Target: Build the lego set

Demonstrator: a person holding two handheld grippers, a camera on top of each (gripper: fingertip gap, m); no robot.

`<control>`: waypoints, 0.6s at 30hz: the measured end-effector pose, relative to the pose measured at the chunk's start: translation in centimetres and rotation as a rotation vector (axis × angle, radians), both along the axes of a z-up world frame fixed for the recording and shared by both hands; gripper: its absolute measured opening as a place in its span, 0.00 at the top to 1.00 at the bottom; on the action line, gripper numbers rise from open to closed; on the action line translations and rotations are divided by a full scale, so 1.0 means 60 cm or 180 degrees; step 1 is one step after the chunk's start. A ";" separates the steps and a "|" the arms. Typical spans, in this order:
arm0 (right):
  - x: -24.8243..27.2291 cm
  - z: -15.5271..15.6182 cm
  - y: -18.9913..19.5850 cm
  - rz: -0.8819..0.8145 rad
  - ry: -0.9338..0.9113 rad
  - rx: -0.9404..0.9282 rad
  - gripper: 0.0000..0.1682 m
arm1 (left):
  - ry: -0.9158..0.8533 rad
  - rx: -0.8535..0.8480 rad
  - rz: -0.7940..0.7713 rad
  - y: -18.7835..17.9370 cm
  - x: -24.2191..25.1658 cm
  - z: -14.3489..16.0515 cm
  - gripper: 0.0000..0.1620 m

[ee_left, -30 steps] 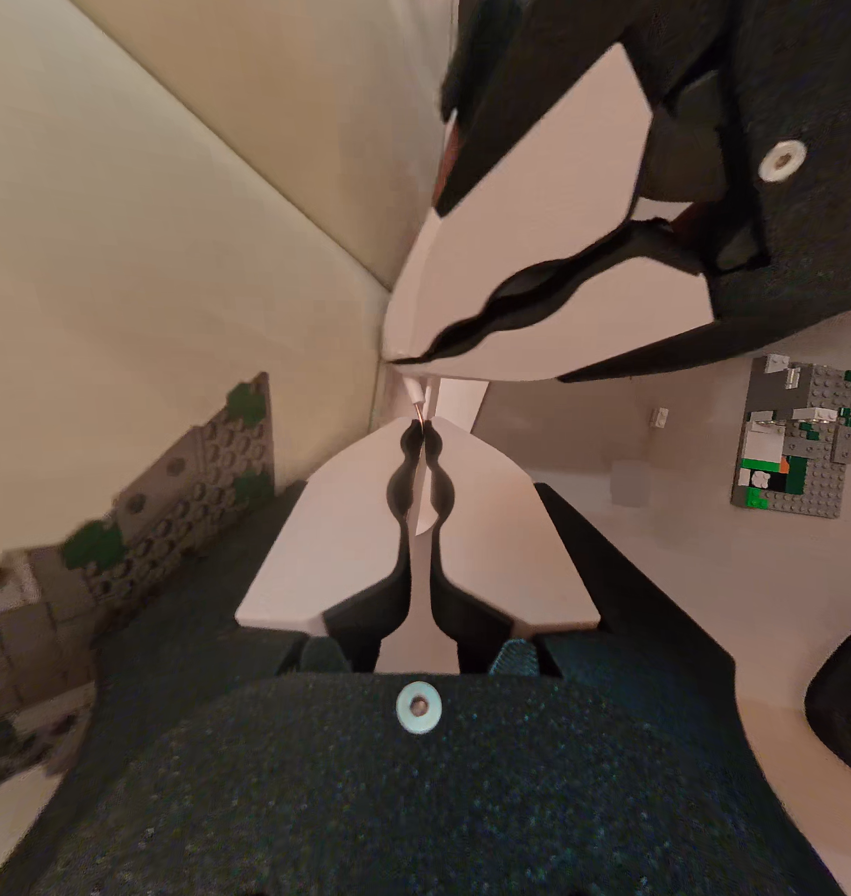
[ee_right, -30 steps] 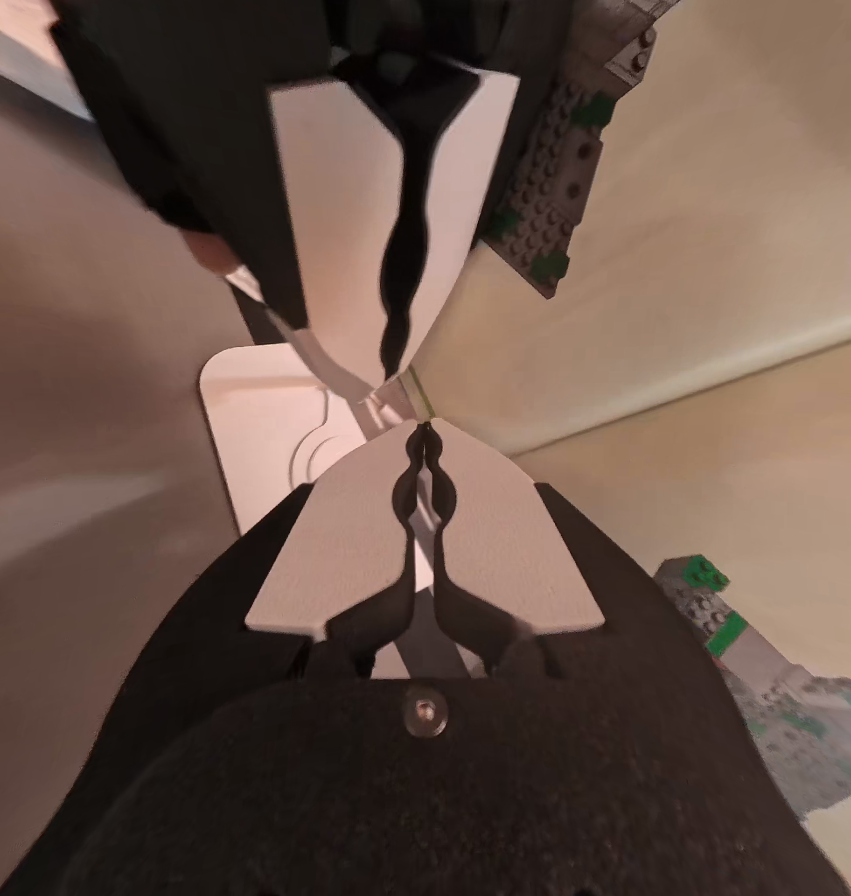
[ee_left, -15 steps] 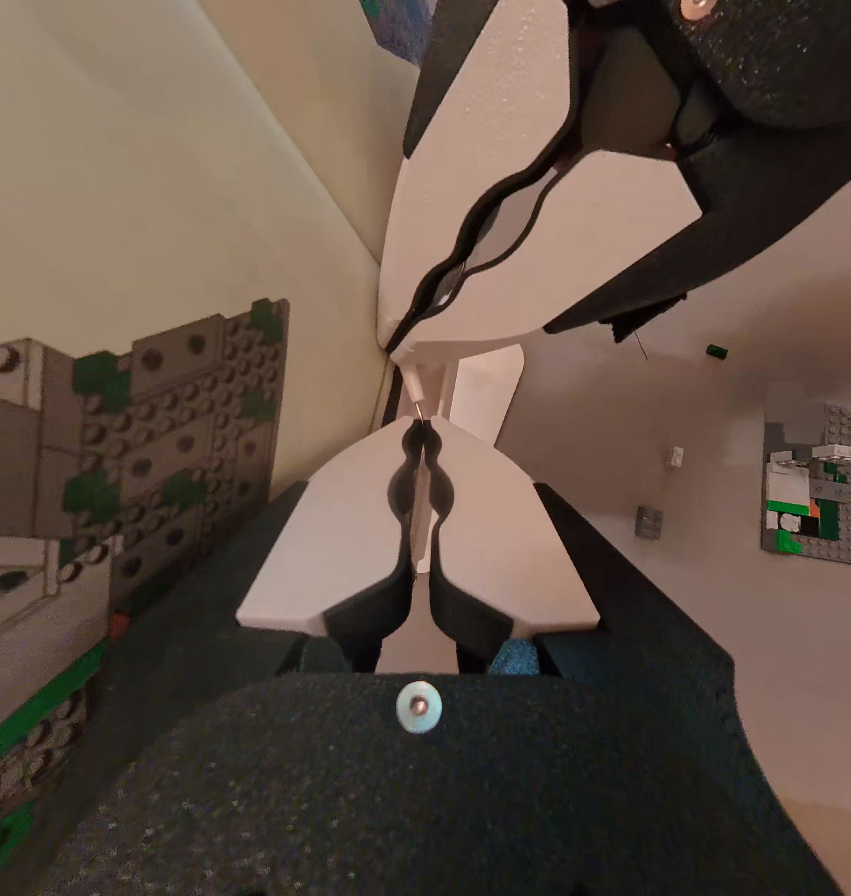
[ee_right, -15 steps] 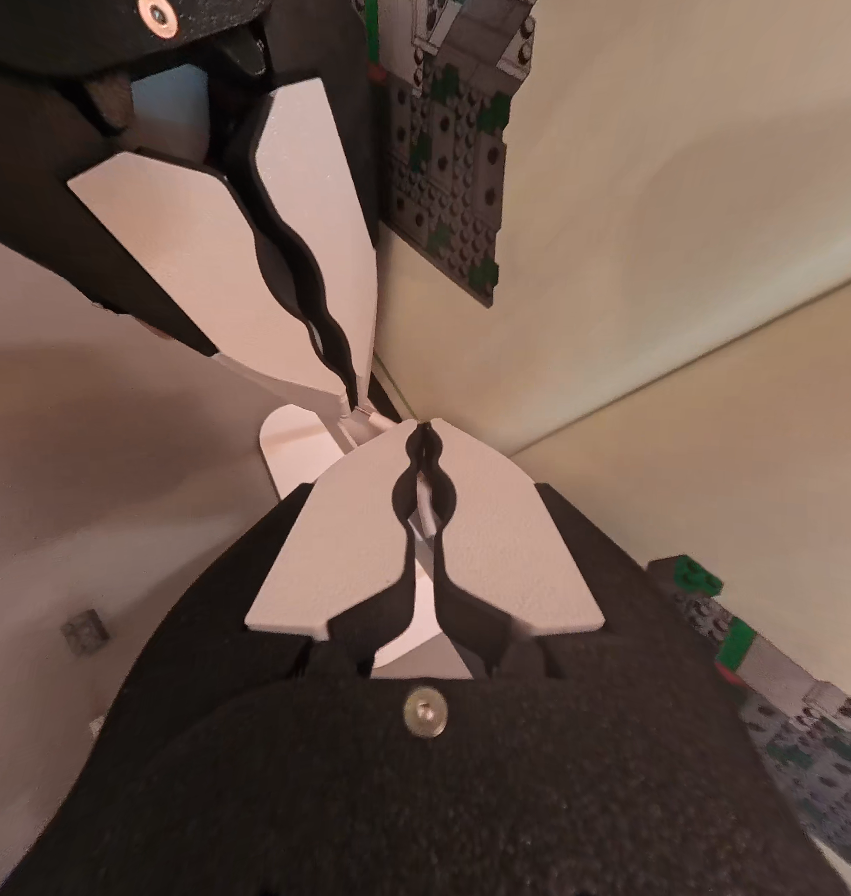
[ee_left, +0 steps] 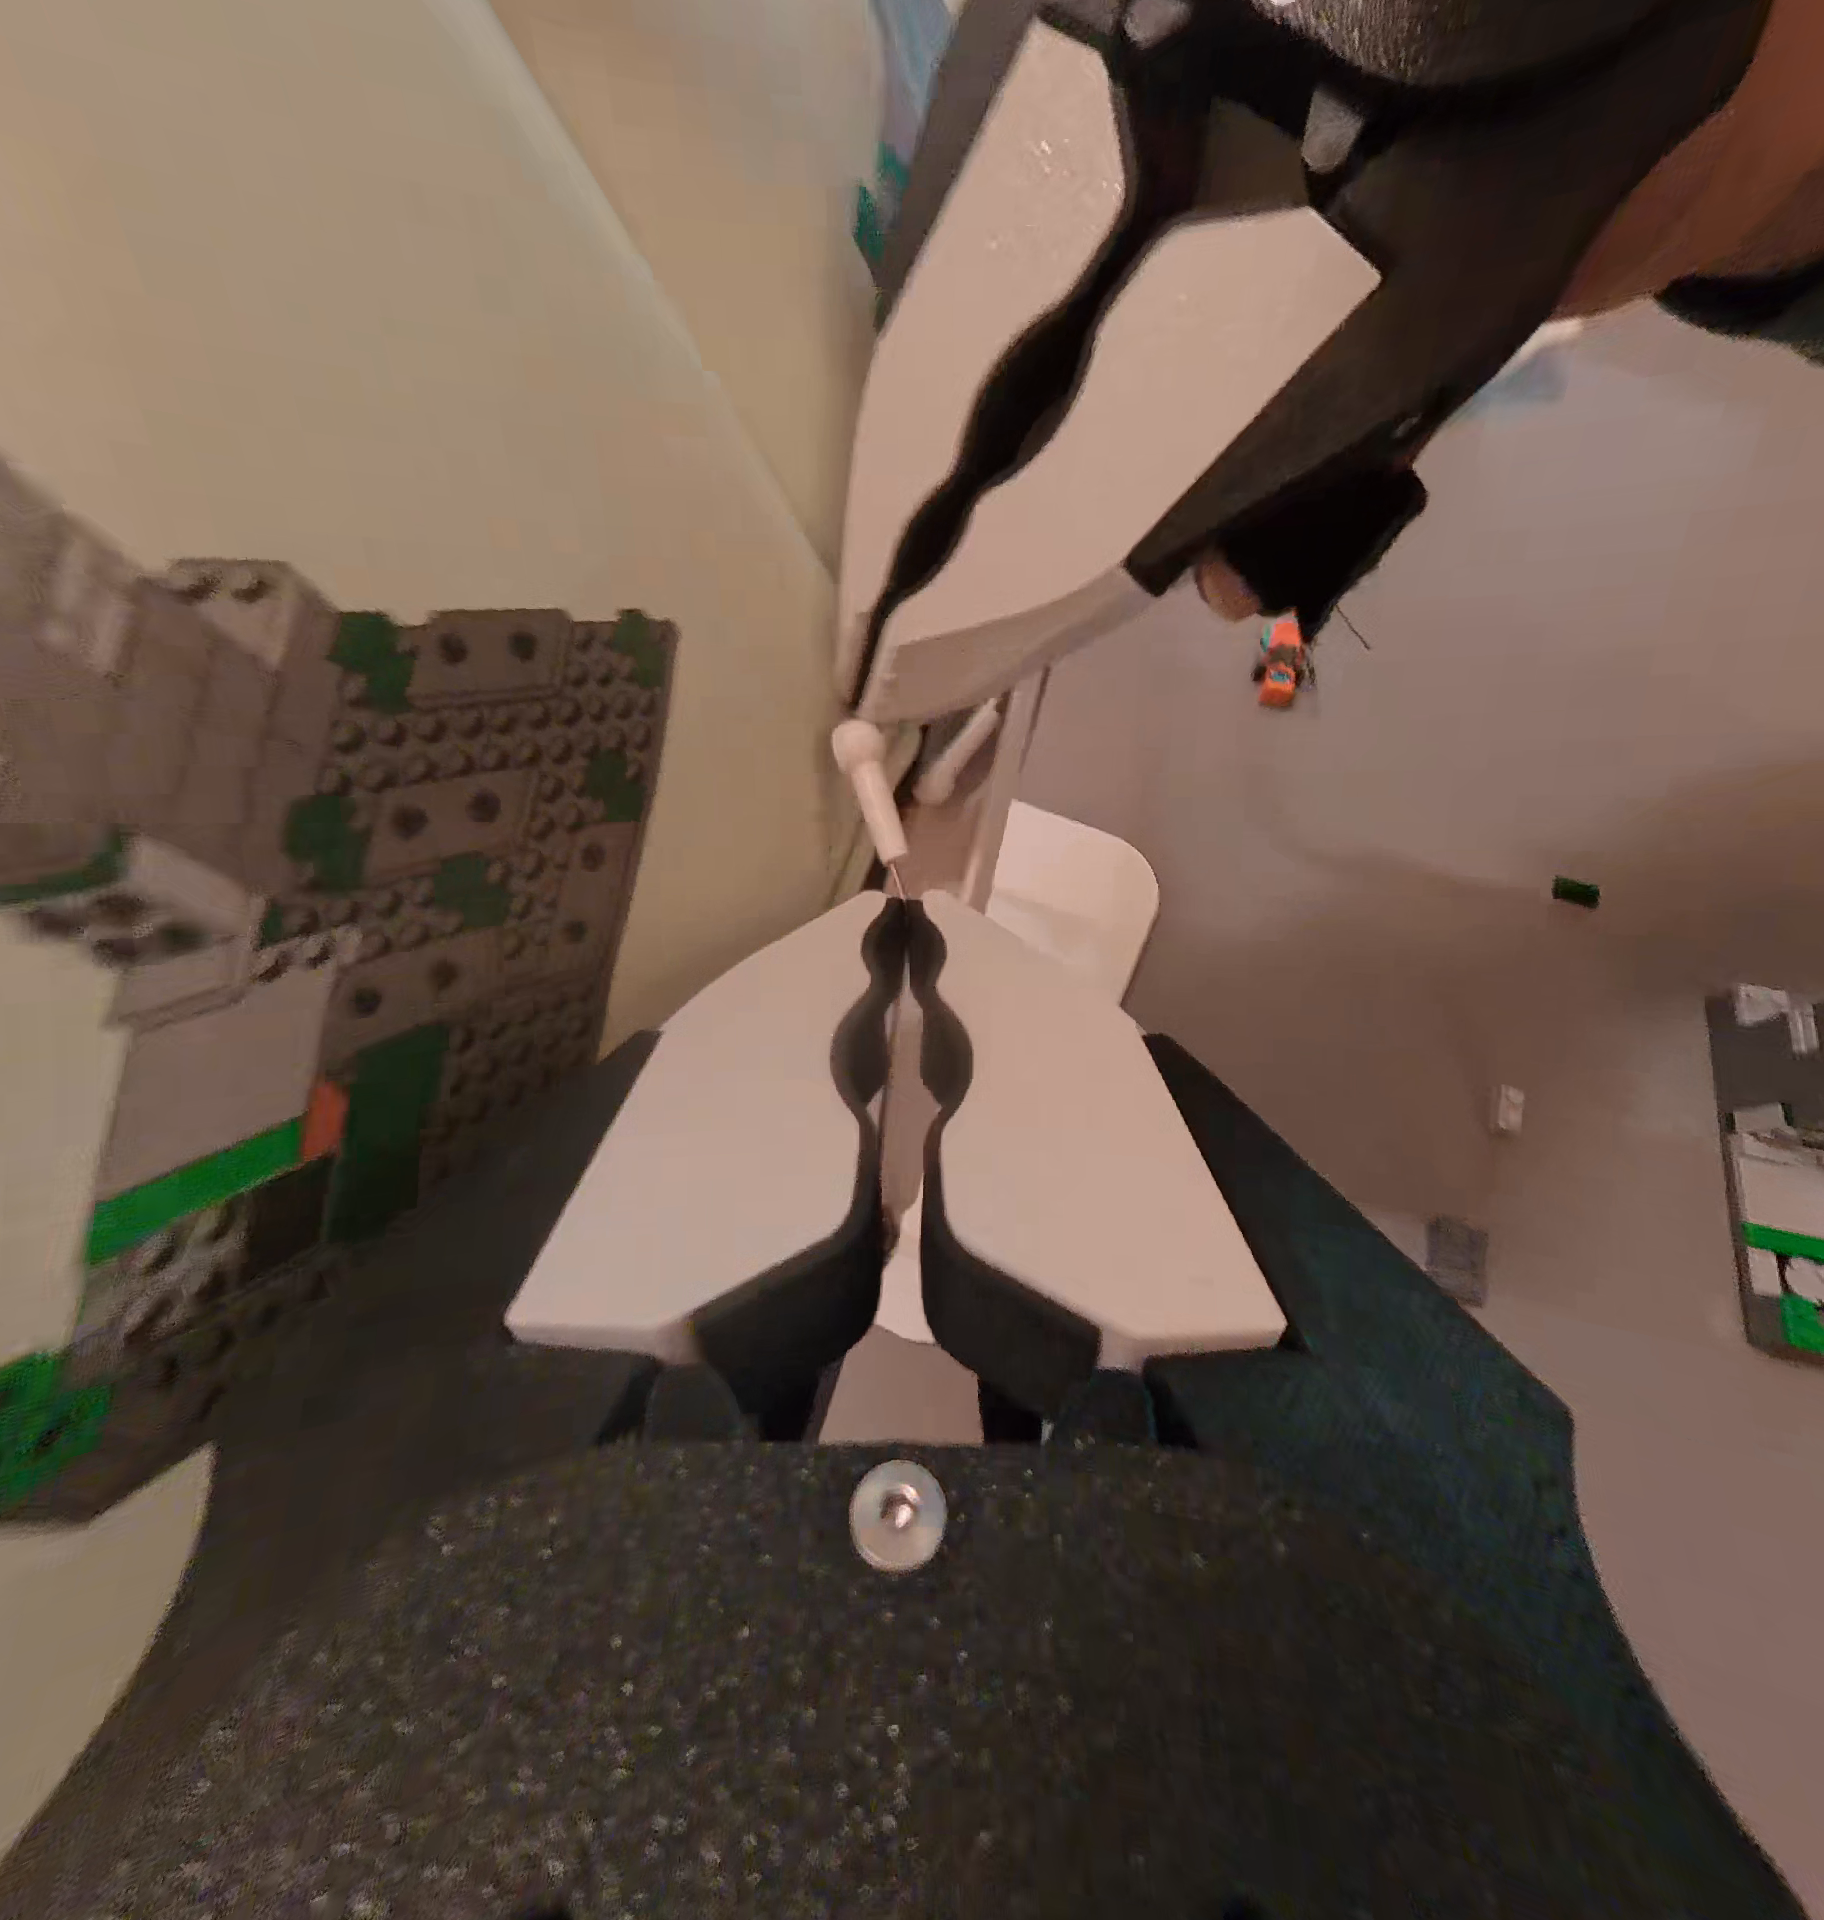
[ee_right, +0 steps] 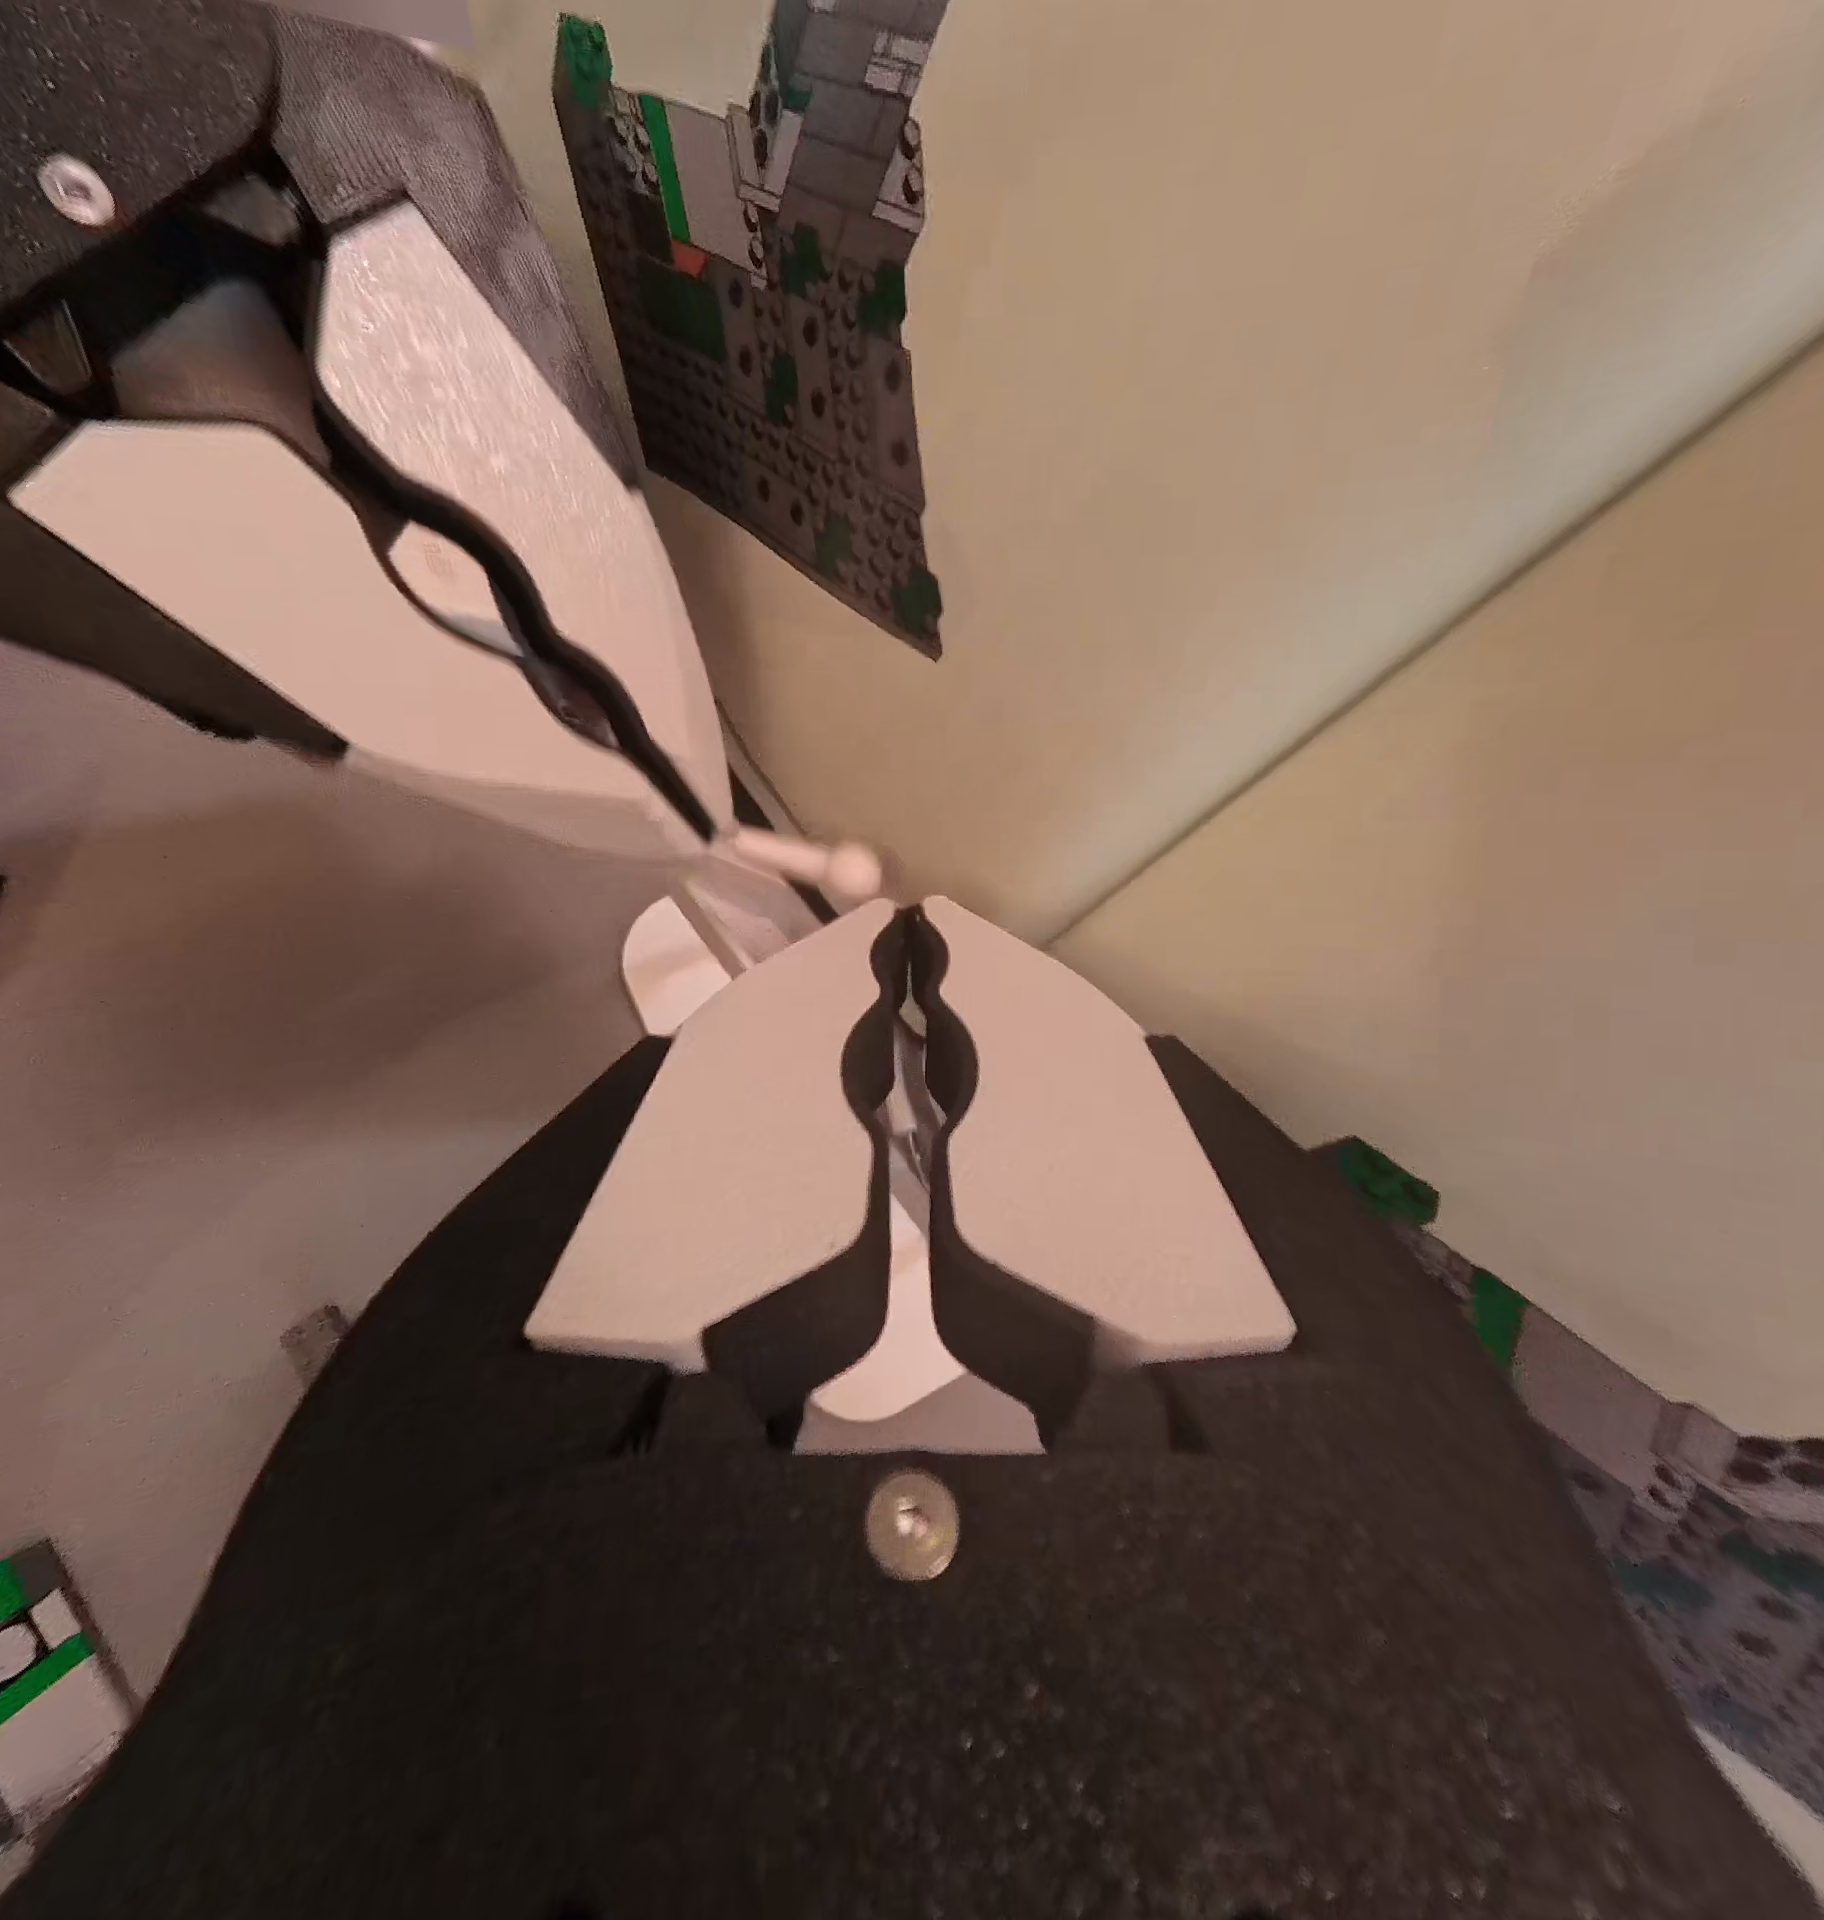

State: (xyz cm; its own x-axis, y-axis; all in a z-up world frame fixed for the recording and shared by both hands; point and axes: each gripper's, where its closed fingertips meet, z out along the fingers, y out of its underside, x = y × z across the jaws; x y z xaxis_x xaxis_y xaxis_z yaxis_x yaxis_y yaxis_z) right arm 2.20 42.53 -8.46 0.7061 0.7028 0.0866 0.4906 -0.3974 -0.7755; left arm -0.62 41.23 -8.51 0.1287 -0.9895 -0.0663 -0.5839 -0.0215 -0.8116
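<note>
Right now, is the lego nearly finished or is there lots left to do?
Partly done. A big grey wall section with green bits is already built, and a smaller grey plate has some bricks on it. In hand: the left gripper is shut on a thin white stick, with the right gripper shut close beside it. Still left: loose pieces such as the orange one lie on the table.

Left wrist view: along closed left gripper (ee_left: 903, 906), right gripper (ee_left: 866, 686) close ahead.
Right wrist view: opposite, facing left gripper (ee_right: 716, 831).
Shared: white pin (ee_left: 872, 795) (ee_right: 814, 857), grey lego build (ee_left: 451, 862) (ee_right: 773, 343).
</note>
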 end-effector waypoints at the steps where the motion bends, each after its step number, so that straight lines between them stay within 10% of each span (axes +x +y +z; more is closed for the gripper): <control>1: 0.003 -0.003 -0.002 -0.0003 0.0005 -0.0051 1.00 | -0.0106 0.0032 0.0079 0.006 -0.005 0.008 1.00; 18: 0.009 -0.018 -0.005 -0.0075 -0.0713 0.0404 1.00 | 0.0112 0.1354 0.1288 0.039 -0.029 0.027 0.99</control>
